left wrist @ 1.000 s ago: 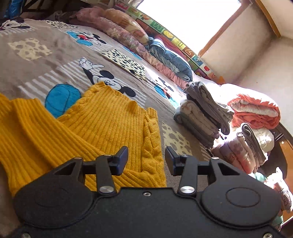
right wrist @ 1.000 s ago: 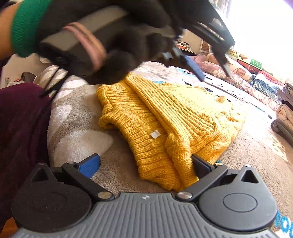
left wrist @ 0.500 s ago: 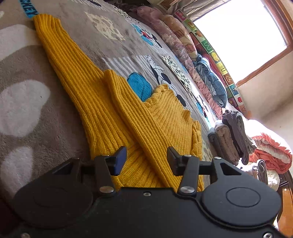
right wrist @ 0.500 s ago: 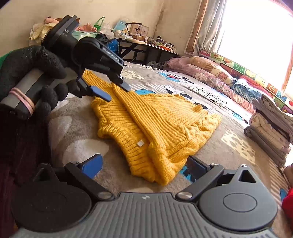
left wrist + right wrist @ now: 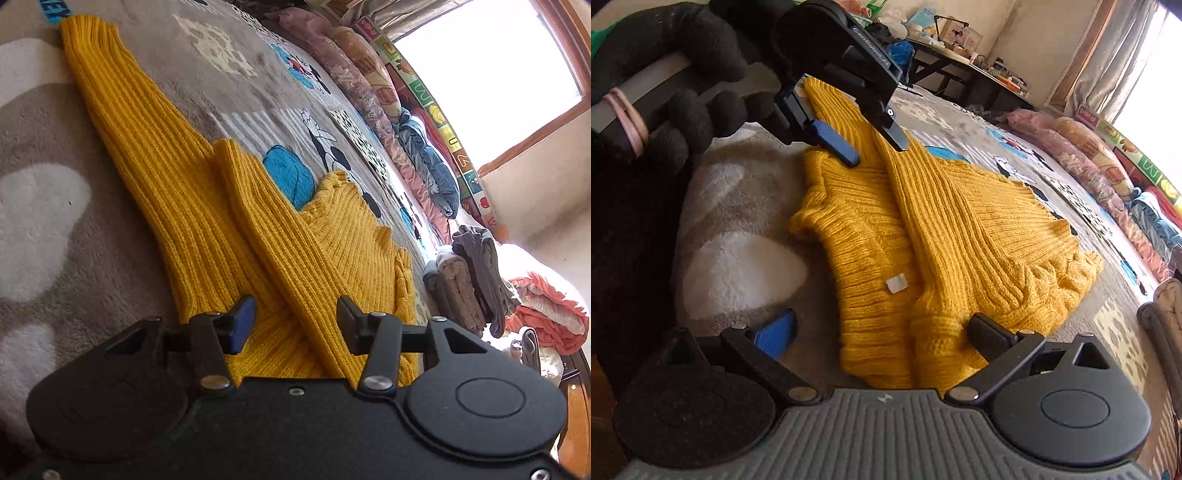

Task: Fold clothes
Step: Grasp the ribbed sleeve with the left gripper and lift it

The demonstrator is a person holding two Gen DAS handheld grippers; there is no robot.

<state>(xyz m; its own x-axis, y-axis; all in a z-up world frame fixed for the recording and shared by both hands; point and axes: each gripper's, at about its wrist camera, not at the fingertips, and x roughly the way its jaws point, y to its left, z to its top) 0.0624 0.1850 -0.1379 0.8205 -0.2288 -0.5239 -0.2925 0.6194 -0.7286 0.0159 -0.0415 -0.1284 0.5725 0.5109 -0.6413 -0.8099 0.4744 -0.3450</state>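
mustard-yellow ribbed knit sweater [image 5: 923, 236] lies flat on the grey plush cartoon-print blanket [image 5: 221, 62], partly folded. one sleeve [image 5: 122, 110] runs straight out toward the far-left corner of the left wrist view, cuff at the blanket's blue lettering. the other sleeve [image 5: 266, 236] is laid diagonally over the body, crossing the first. small white tag [image 5: 896, 284] shows on the knit near the collar side. cable-knit edge [image 5: 1045, 284] faces the window side.

left gripper [image 5: 293, 319]: jaws partly apart, nothing clamped. the crossed sleeve sits in the gap between them in the left wrist view, but in the right wrist view the blue pad [image 5: 836, 142] and the dark finger hover just over the sweater near the sleeve crossing; cannot tell if either touches the knit. held by a black-gloved hand [image 5: 683, 74] with a pink band around the handle.

right gripper [image 5: 882, 332]: jaws wide apart, not gripping. its dark right finger [image 5: 990, 338] is against the near corner of the sweater where the folded cuff and cable edge meet; the blue left pad [image 5: 775, 332] is over bare blanket, clear of the knit.

around: stack of folded grey and beige clothes [image 5: 469, 280] right of the sweater, well apart; orange-and-white bundle [image 5: 546, 306] beyond it. row of rolled pink and blue bedding [image 5: 406, 147] along the wall under the bright window [image 5: 491, 74]. cluttered dark table [image 5: 960, 62] at the far wall in the right wrist view.
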